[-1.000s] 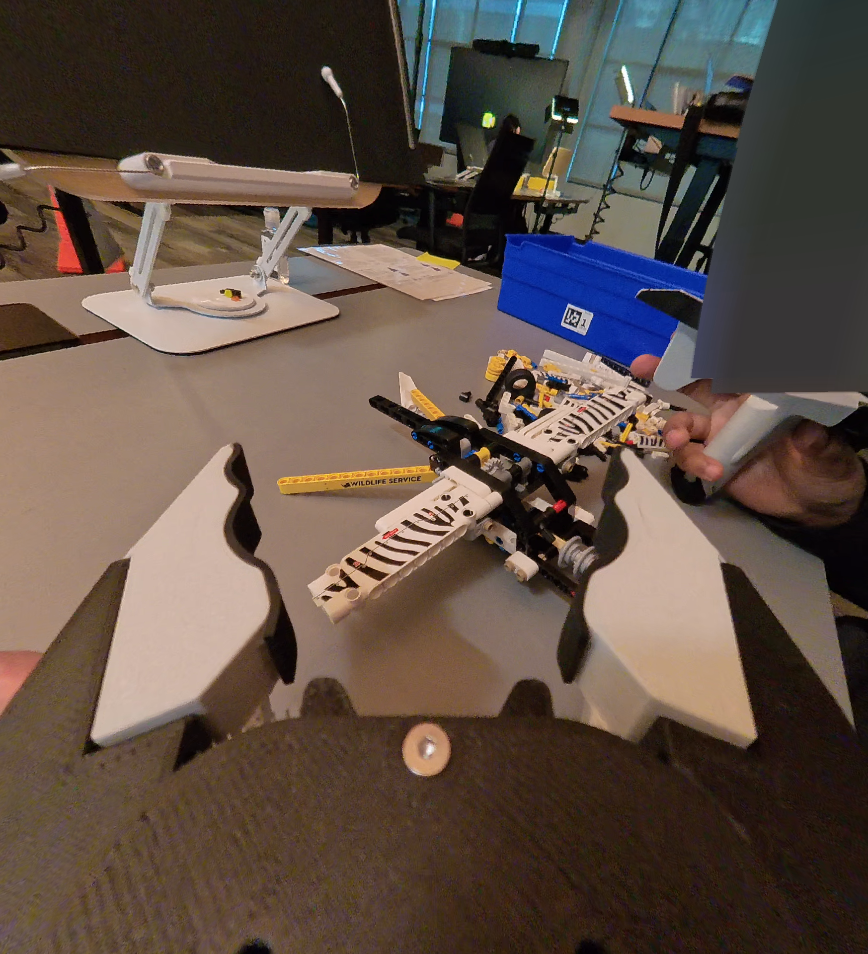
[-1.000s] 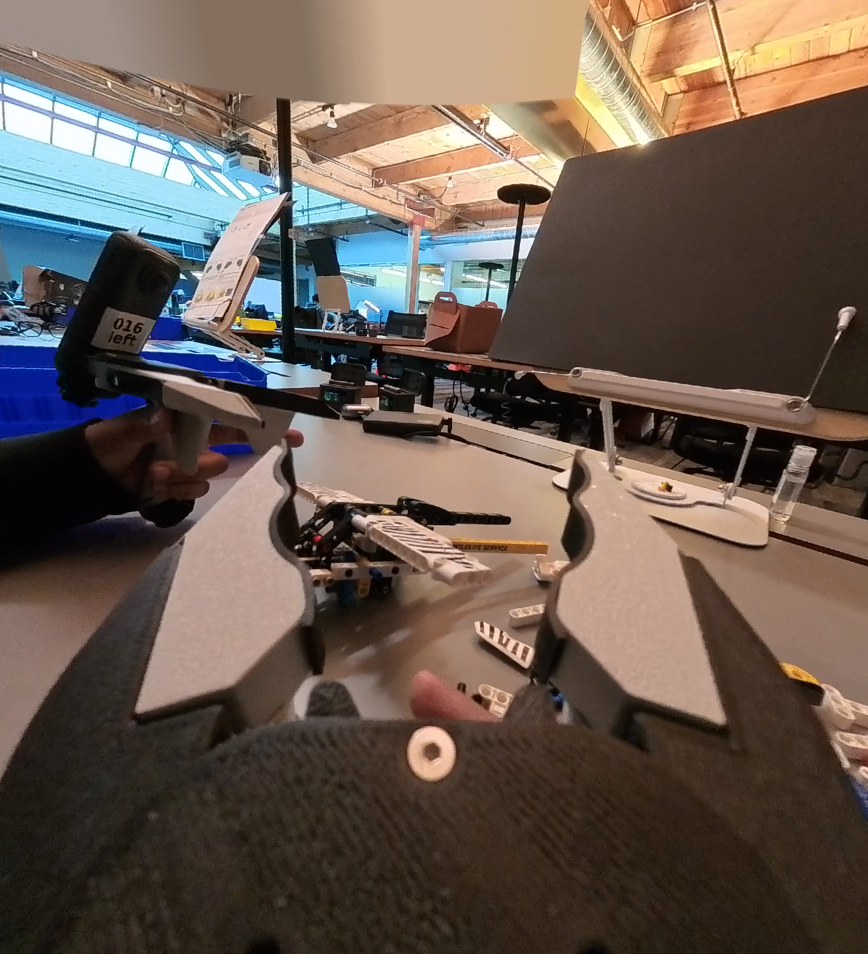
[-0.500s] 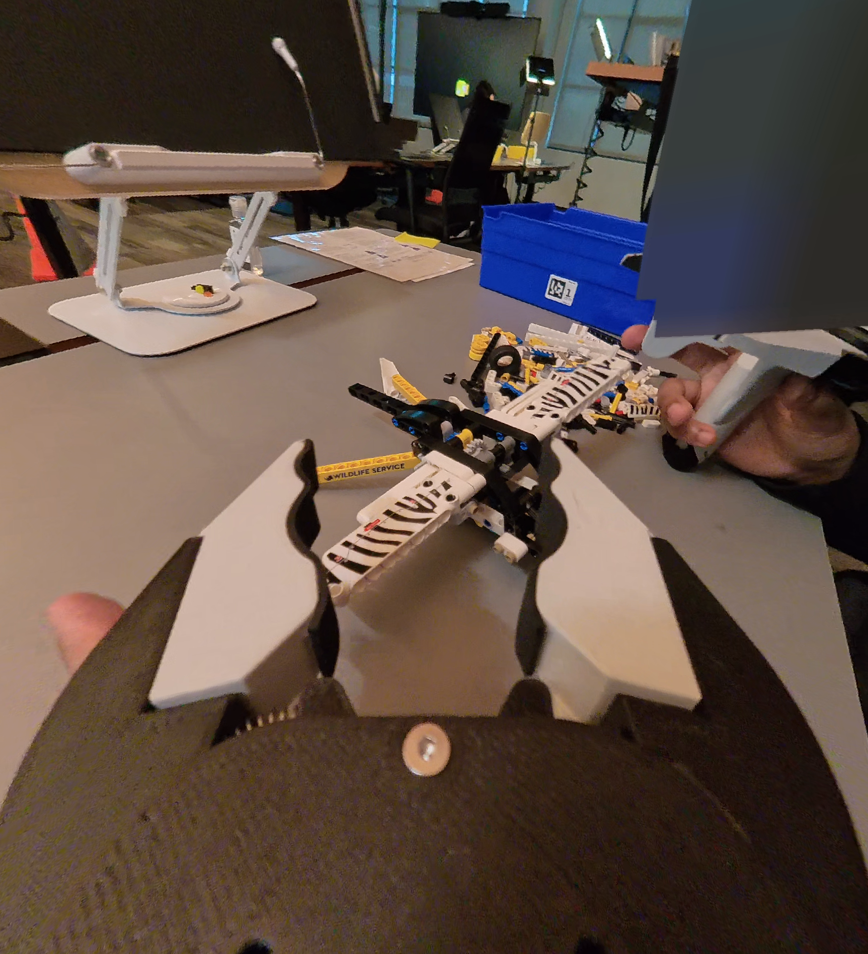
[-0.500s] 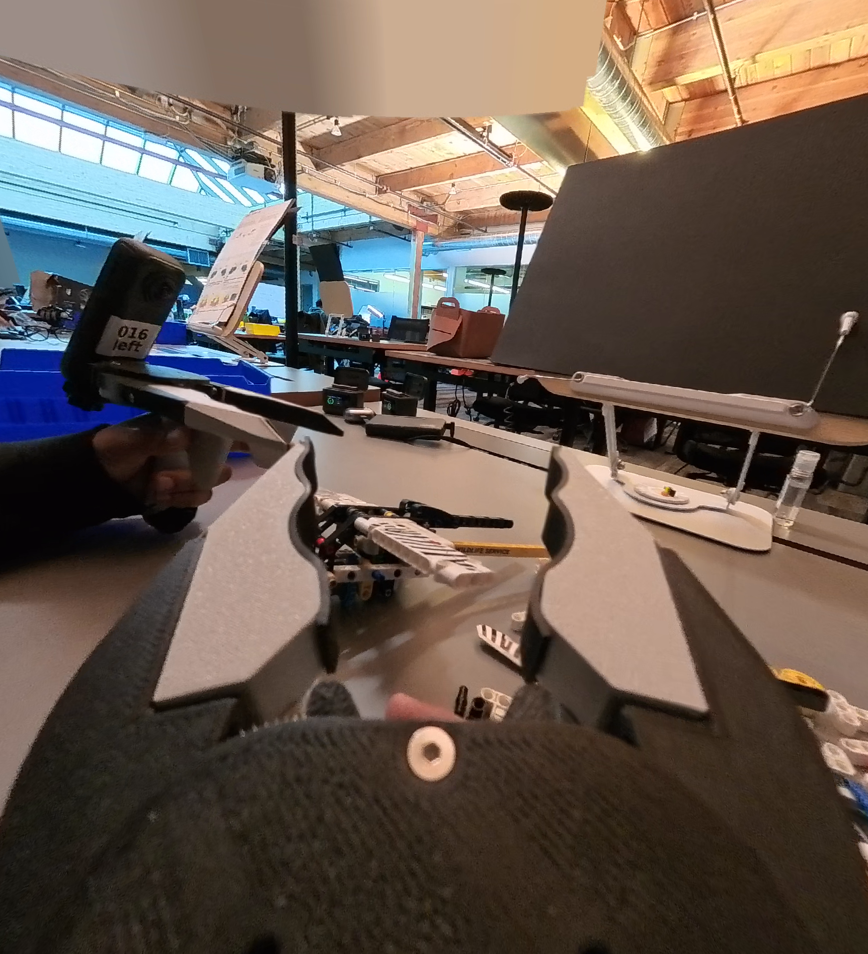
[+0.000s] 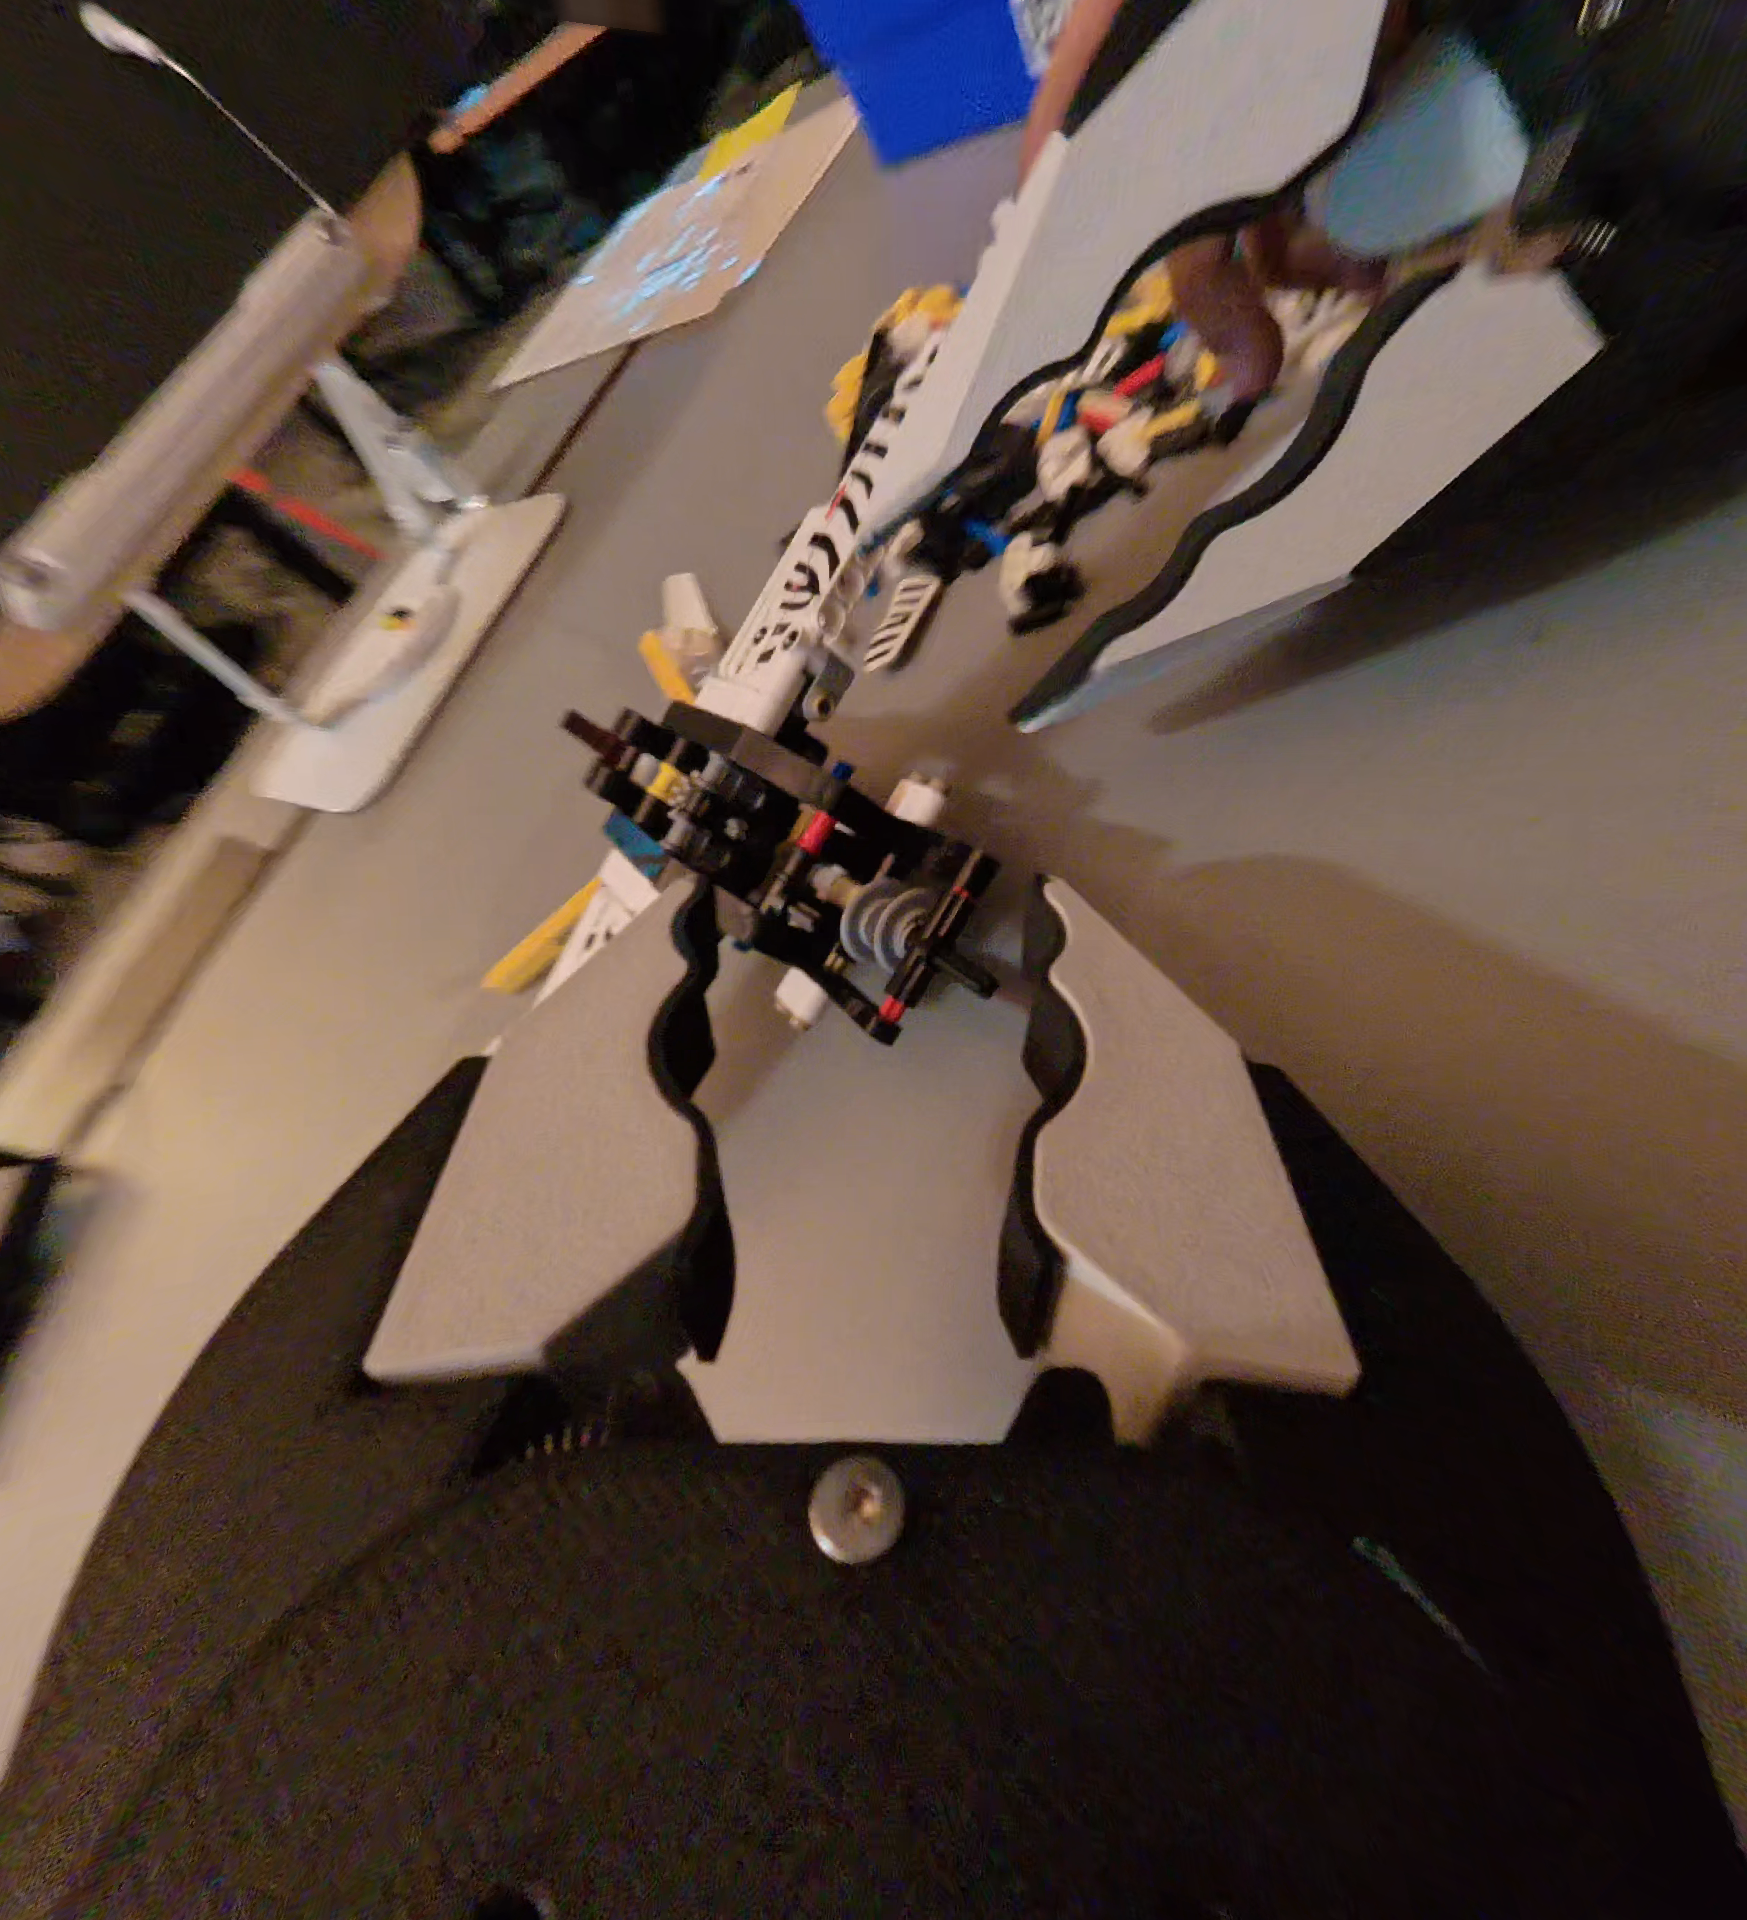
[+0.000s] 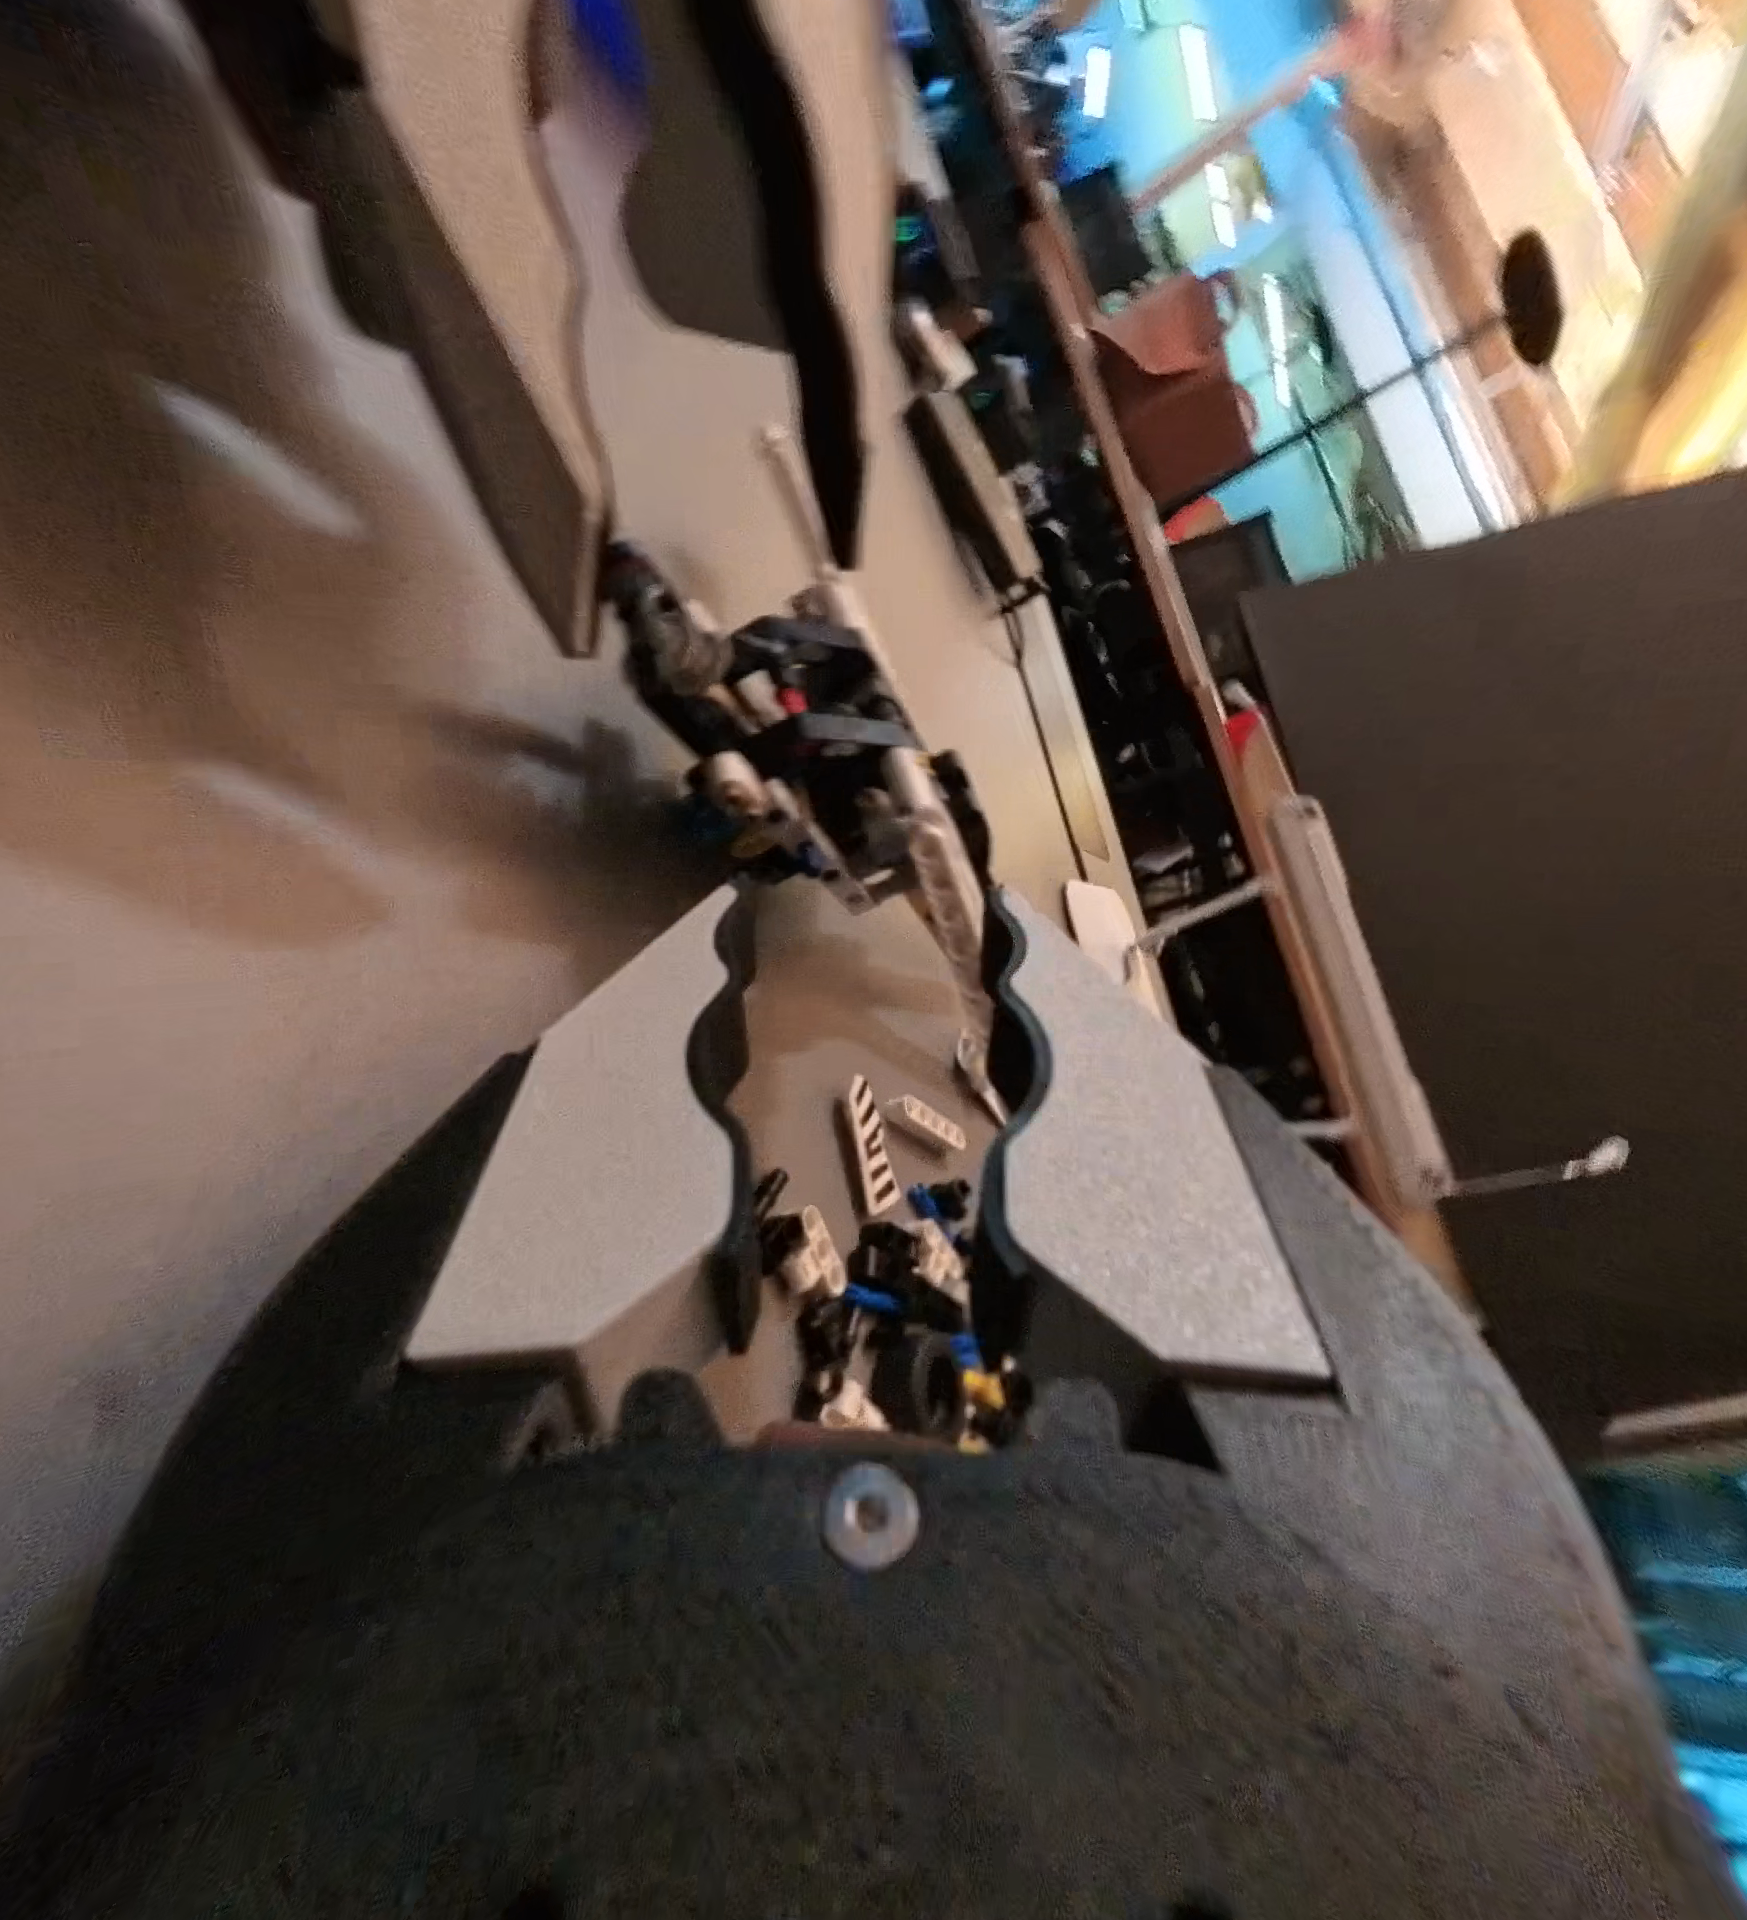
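Observation:
A black, white and zebra-striped brick model [image 5: 796, 831] lies on the grey table [image 5: 1471, 935]. My left gripper [image 5: 866, 925] is tilted and open. The model's black end with a grey spring sits between its fingertips: the left pad [image 5: 687, 966] is against it and the right pad [image 5: 1040, 966] stands a little off. My right gripper [image 6: 864, 914] is open at the model's [image 6: 817, 769] other end. The model's striped white beam [image 6: 952, 914] lies along its right pad [image 6: 1004, 997], and the other pad is clear. The right gripper also shows in the left wrist view [image 5: 936, 623]. Both views are blurred.
A pile of loose small bricks [image 5: 1108, 416] lies behind the model and under my right gripper [image 6: 890, 1278]. A blue bin [image 5: 910, 62], papers [image 5: 661, 260] and a white laptop stand [image 5: 381, 644] stand farther back. A black panel [image 6: 1575, 831] borders the table. Spacing between my two grippers at the tips: around 6 cm.
Both grippers rolled sideways and moved in on the model from opposite ends. Both pairs of jaws narrowed around its ends. The model stays on the table.

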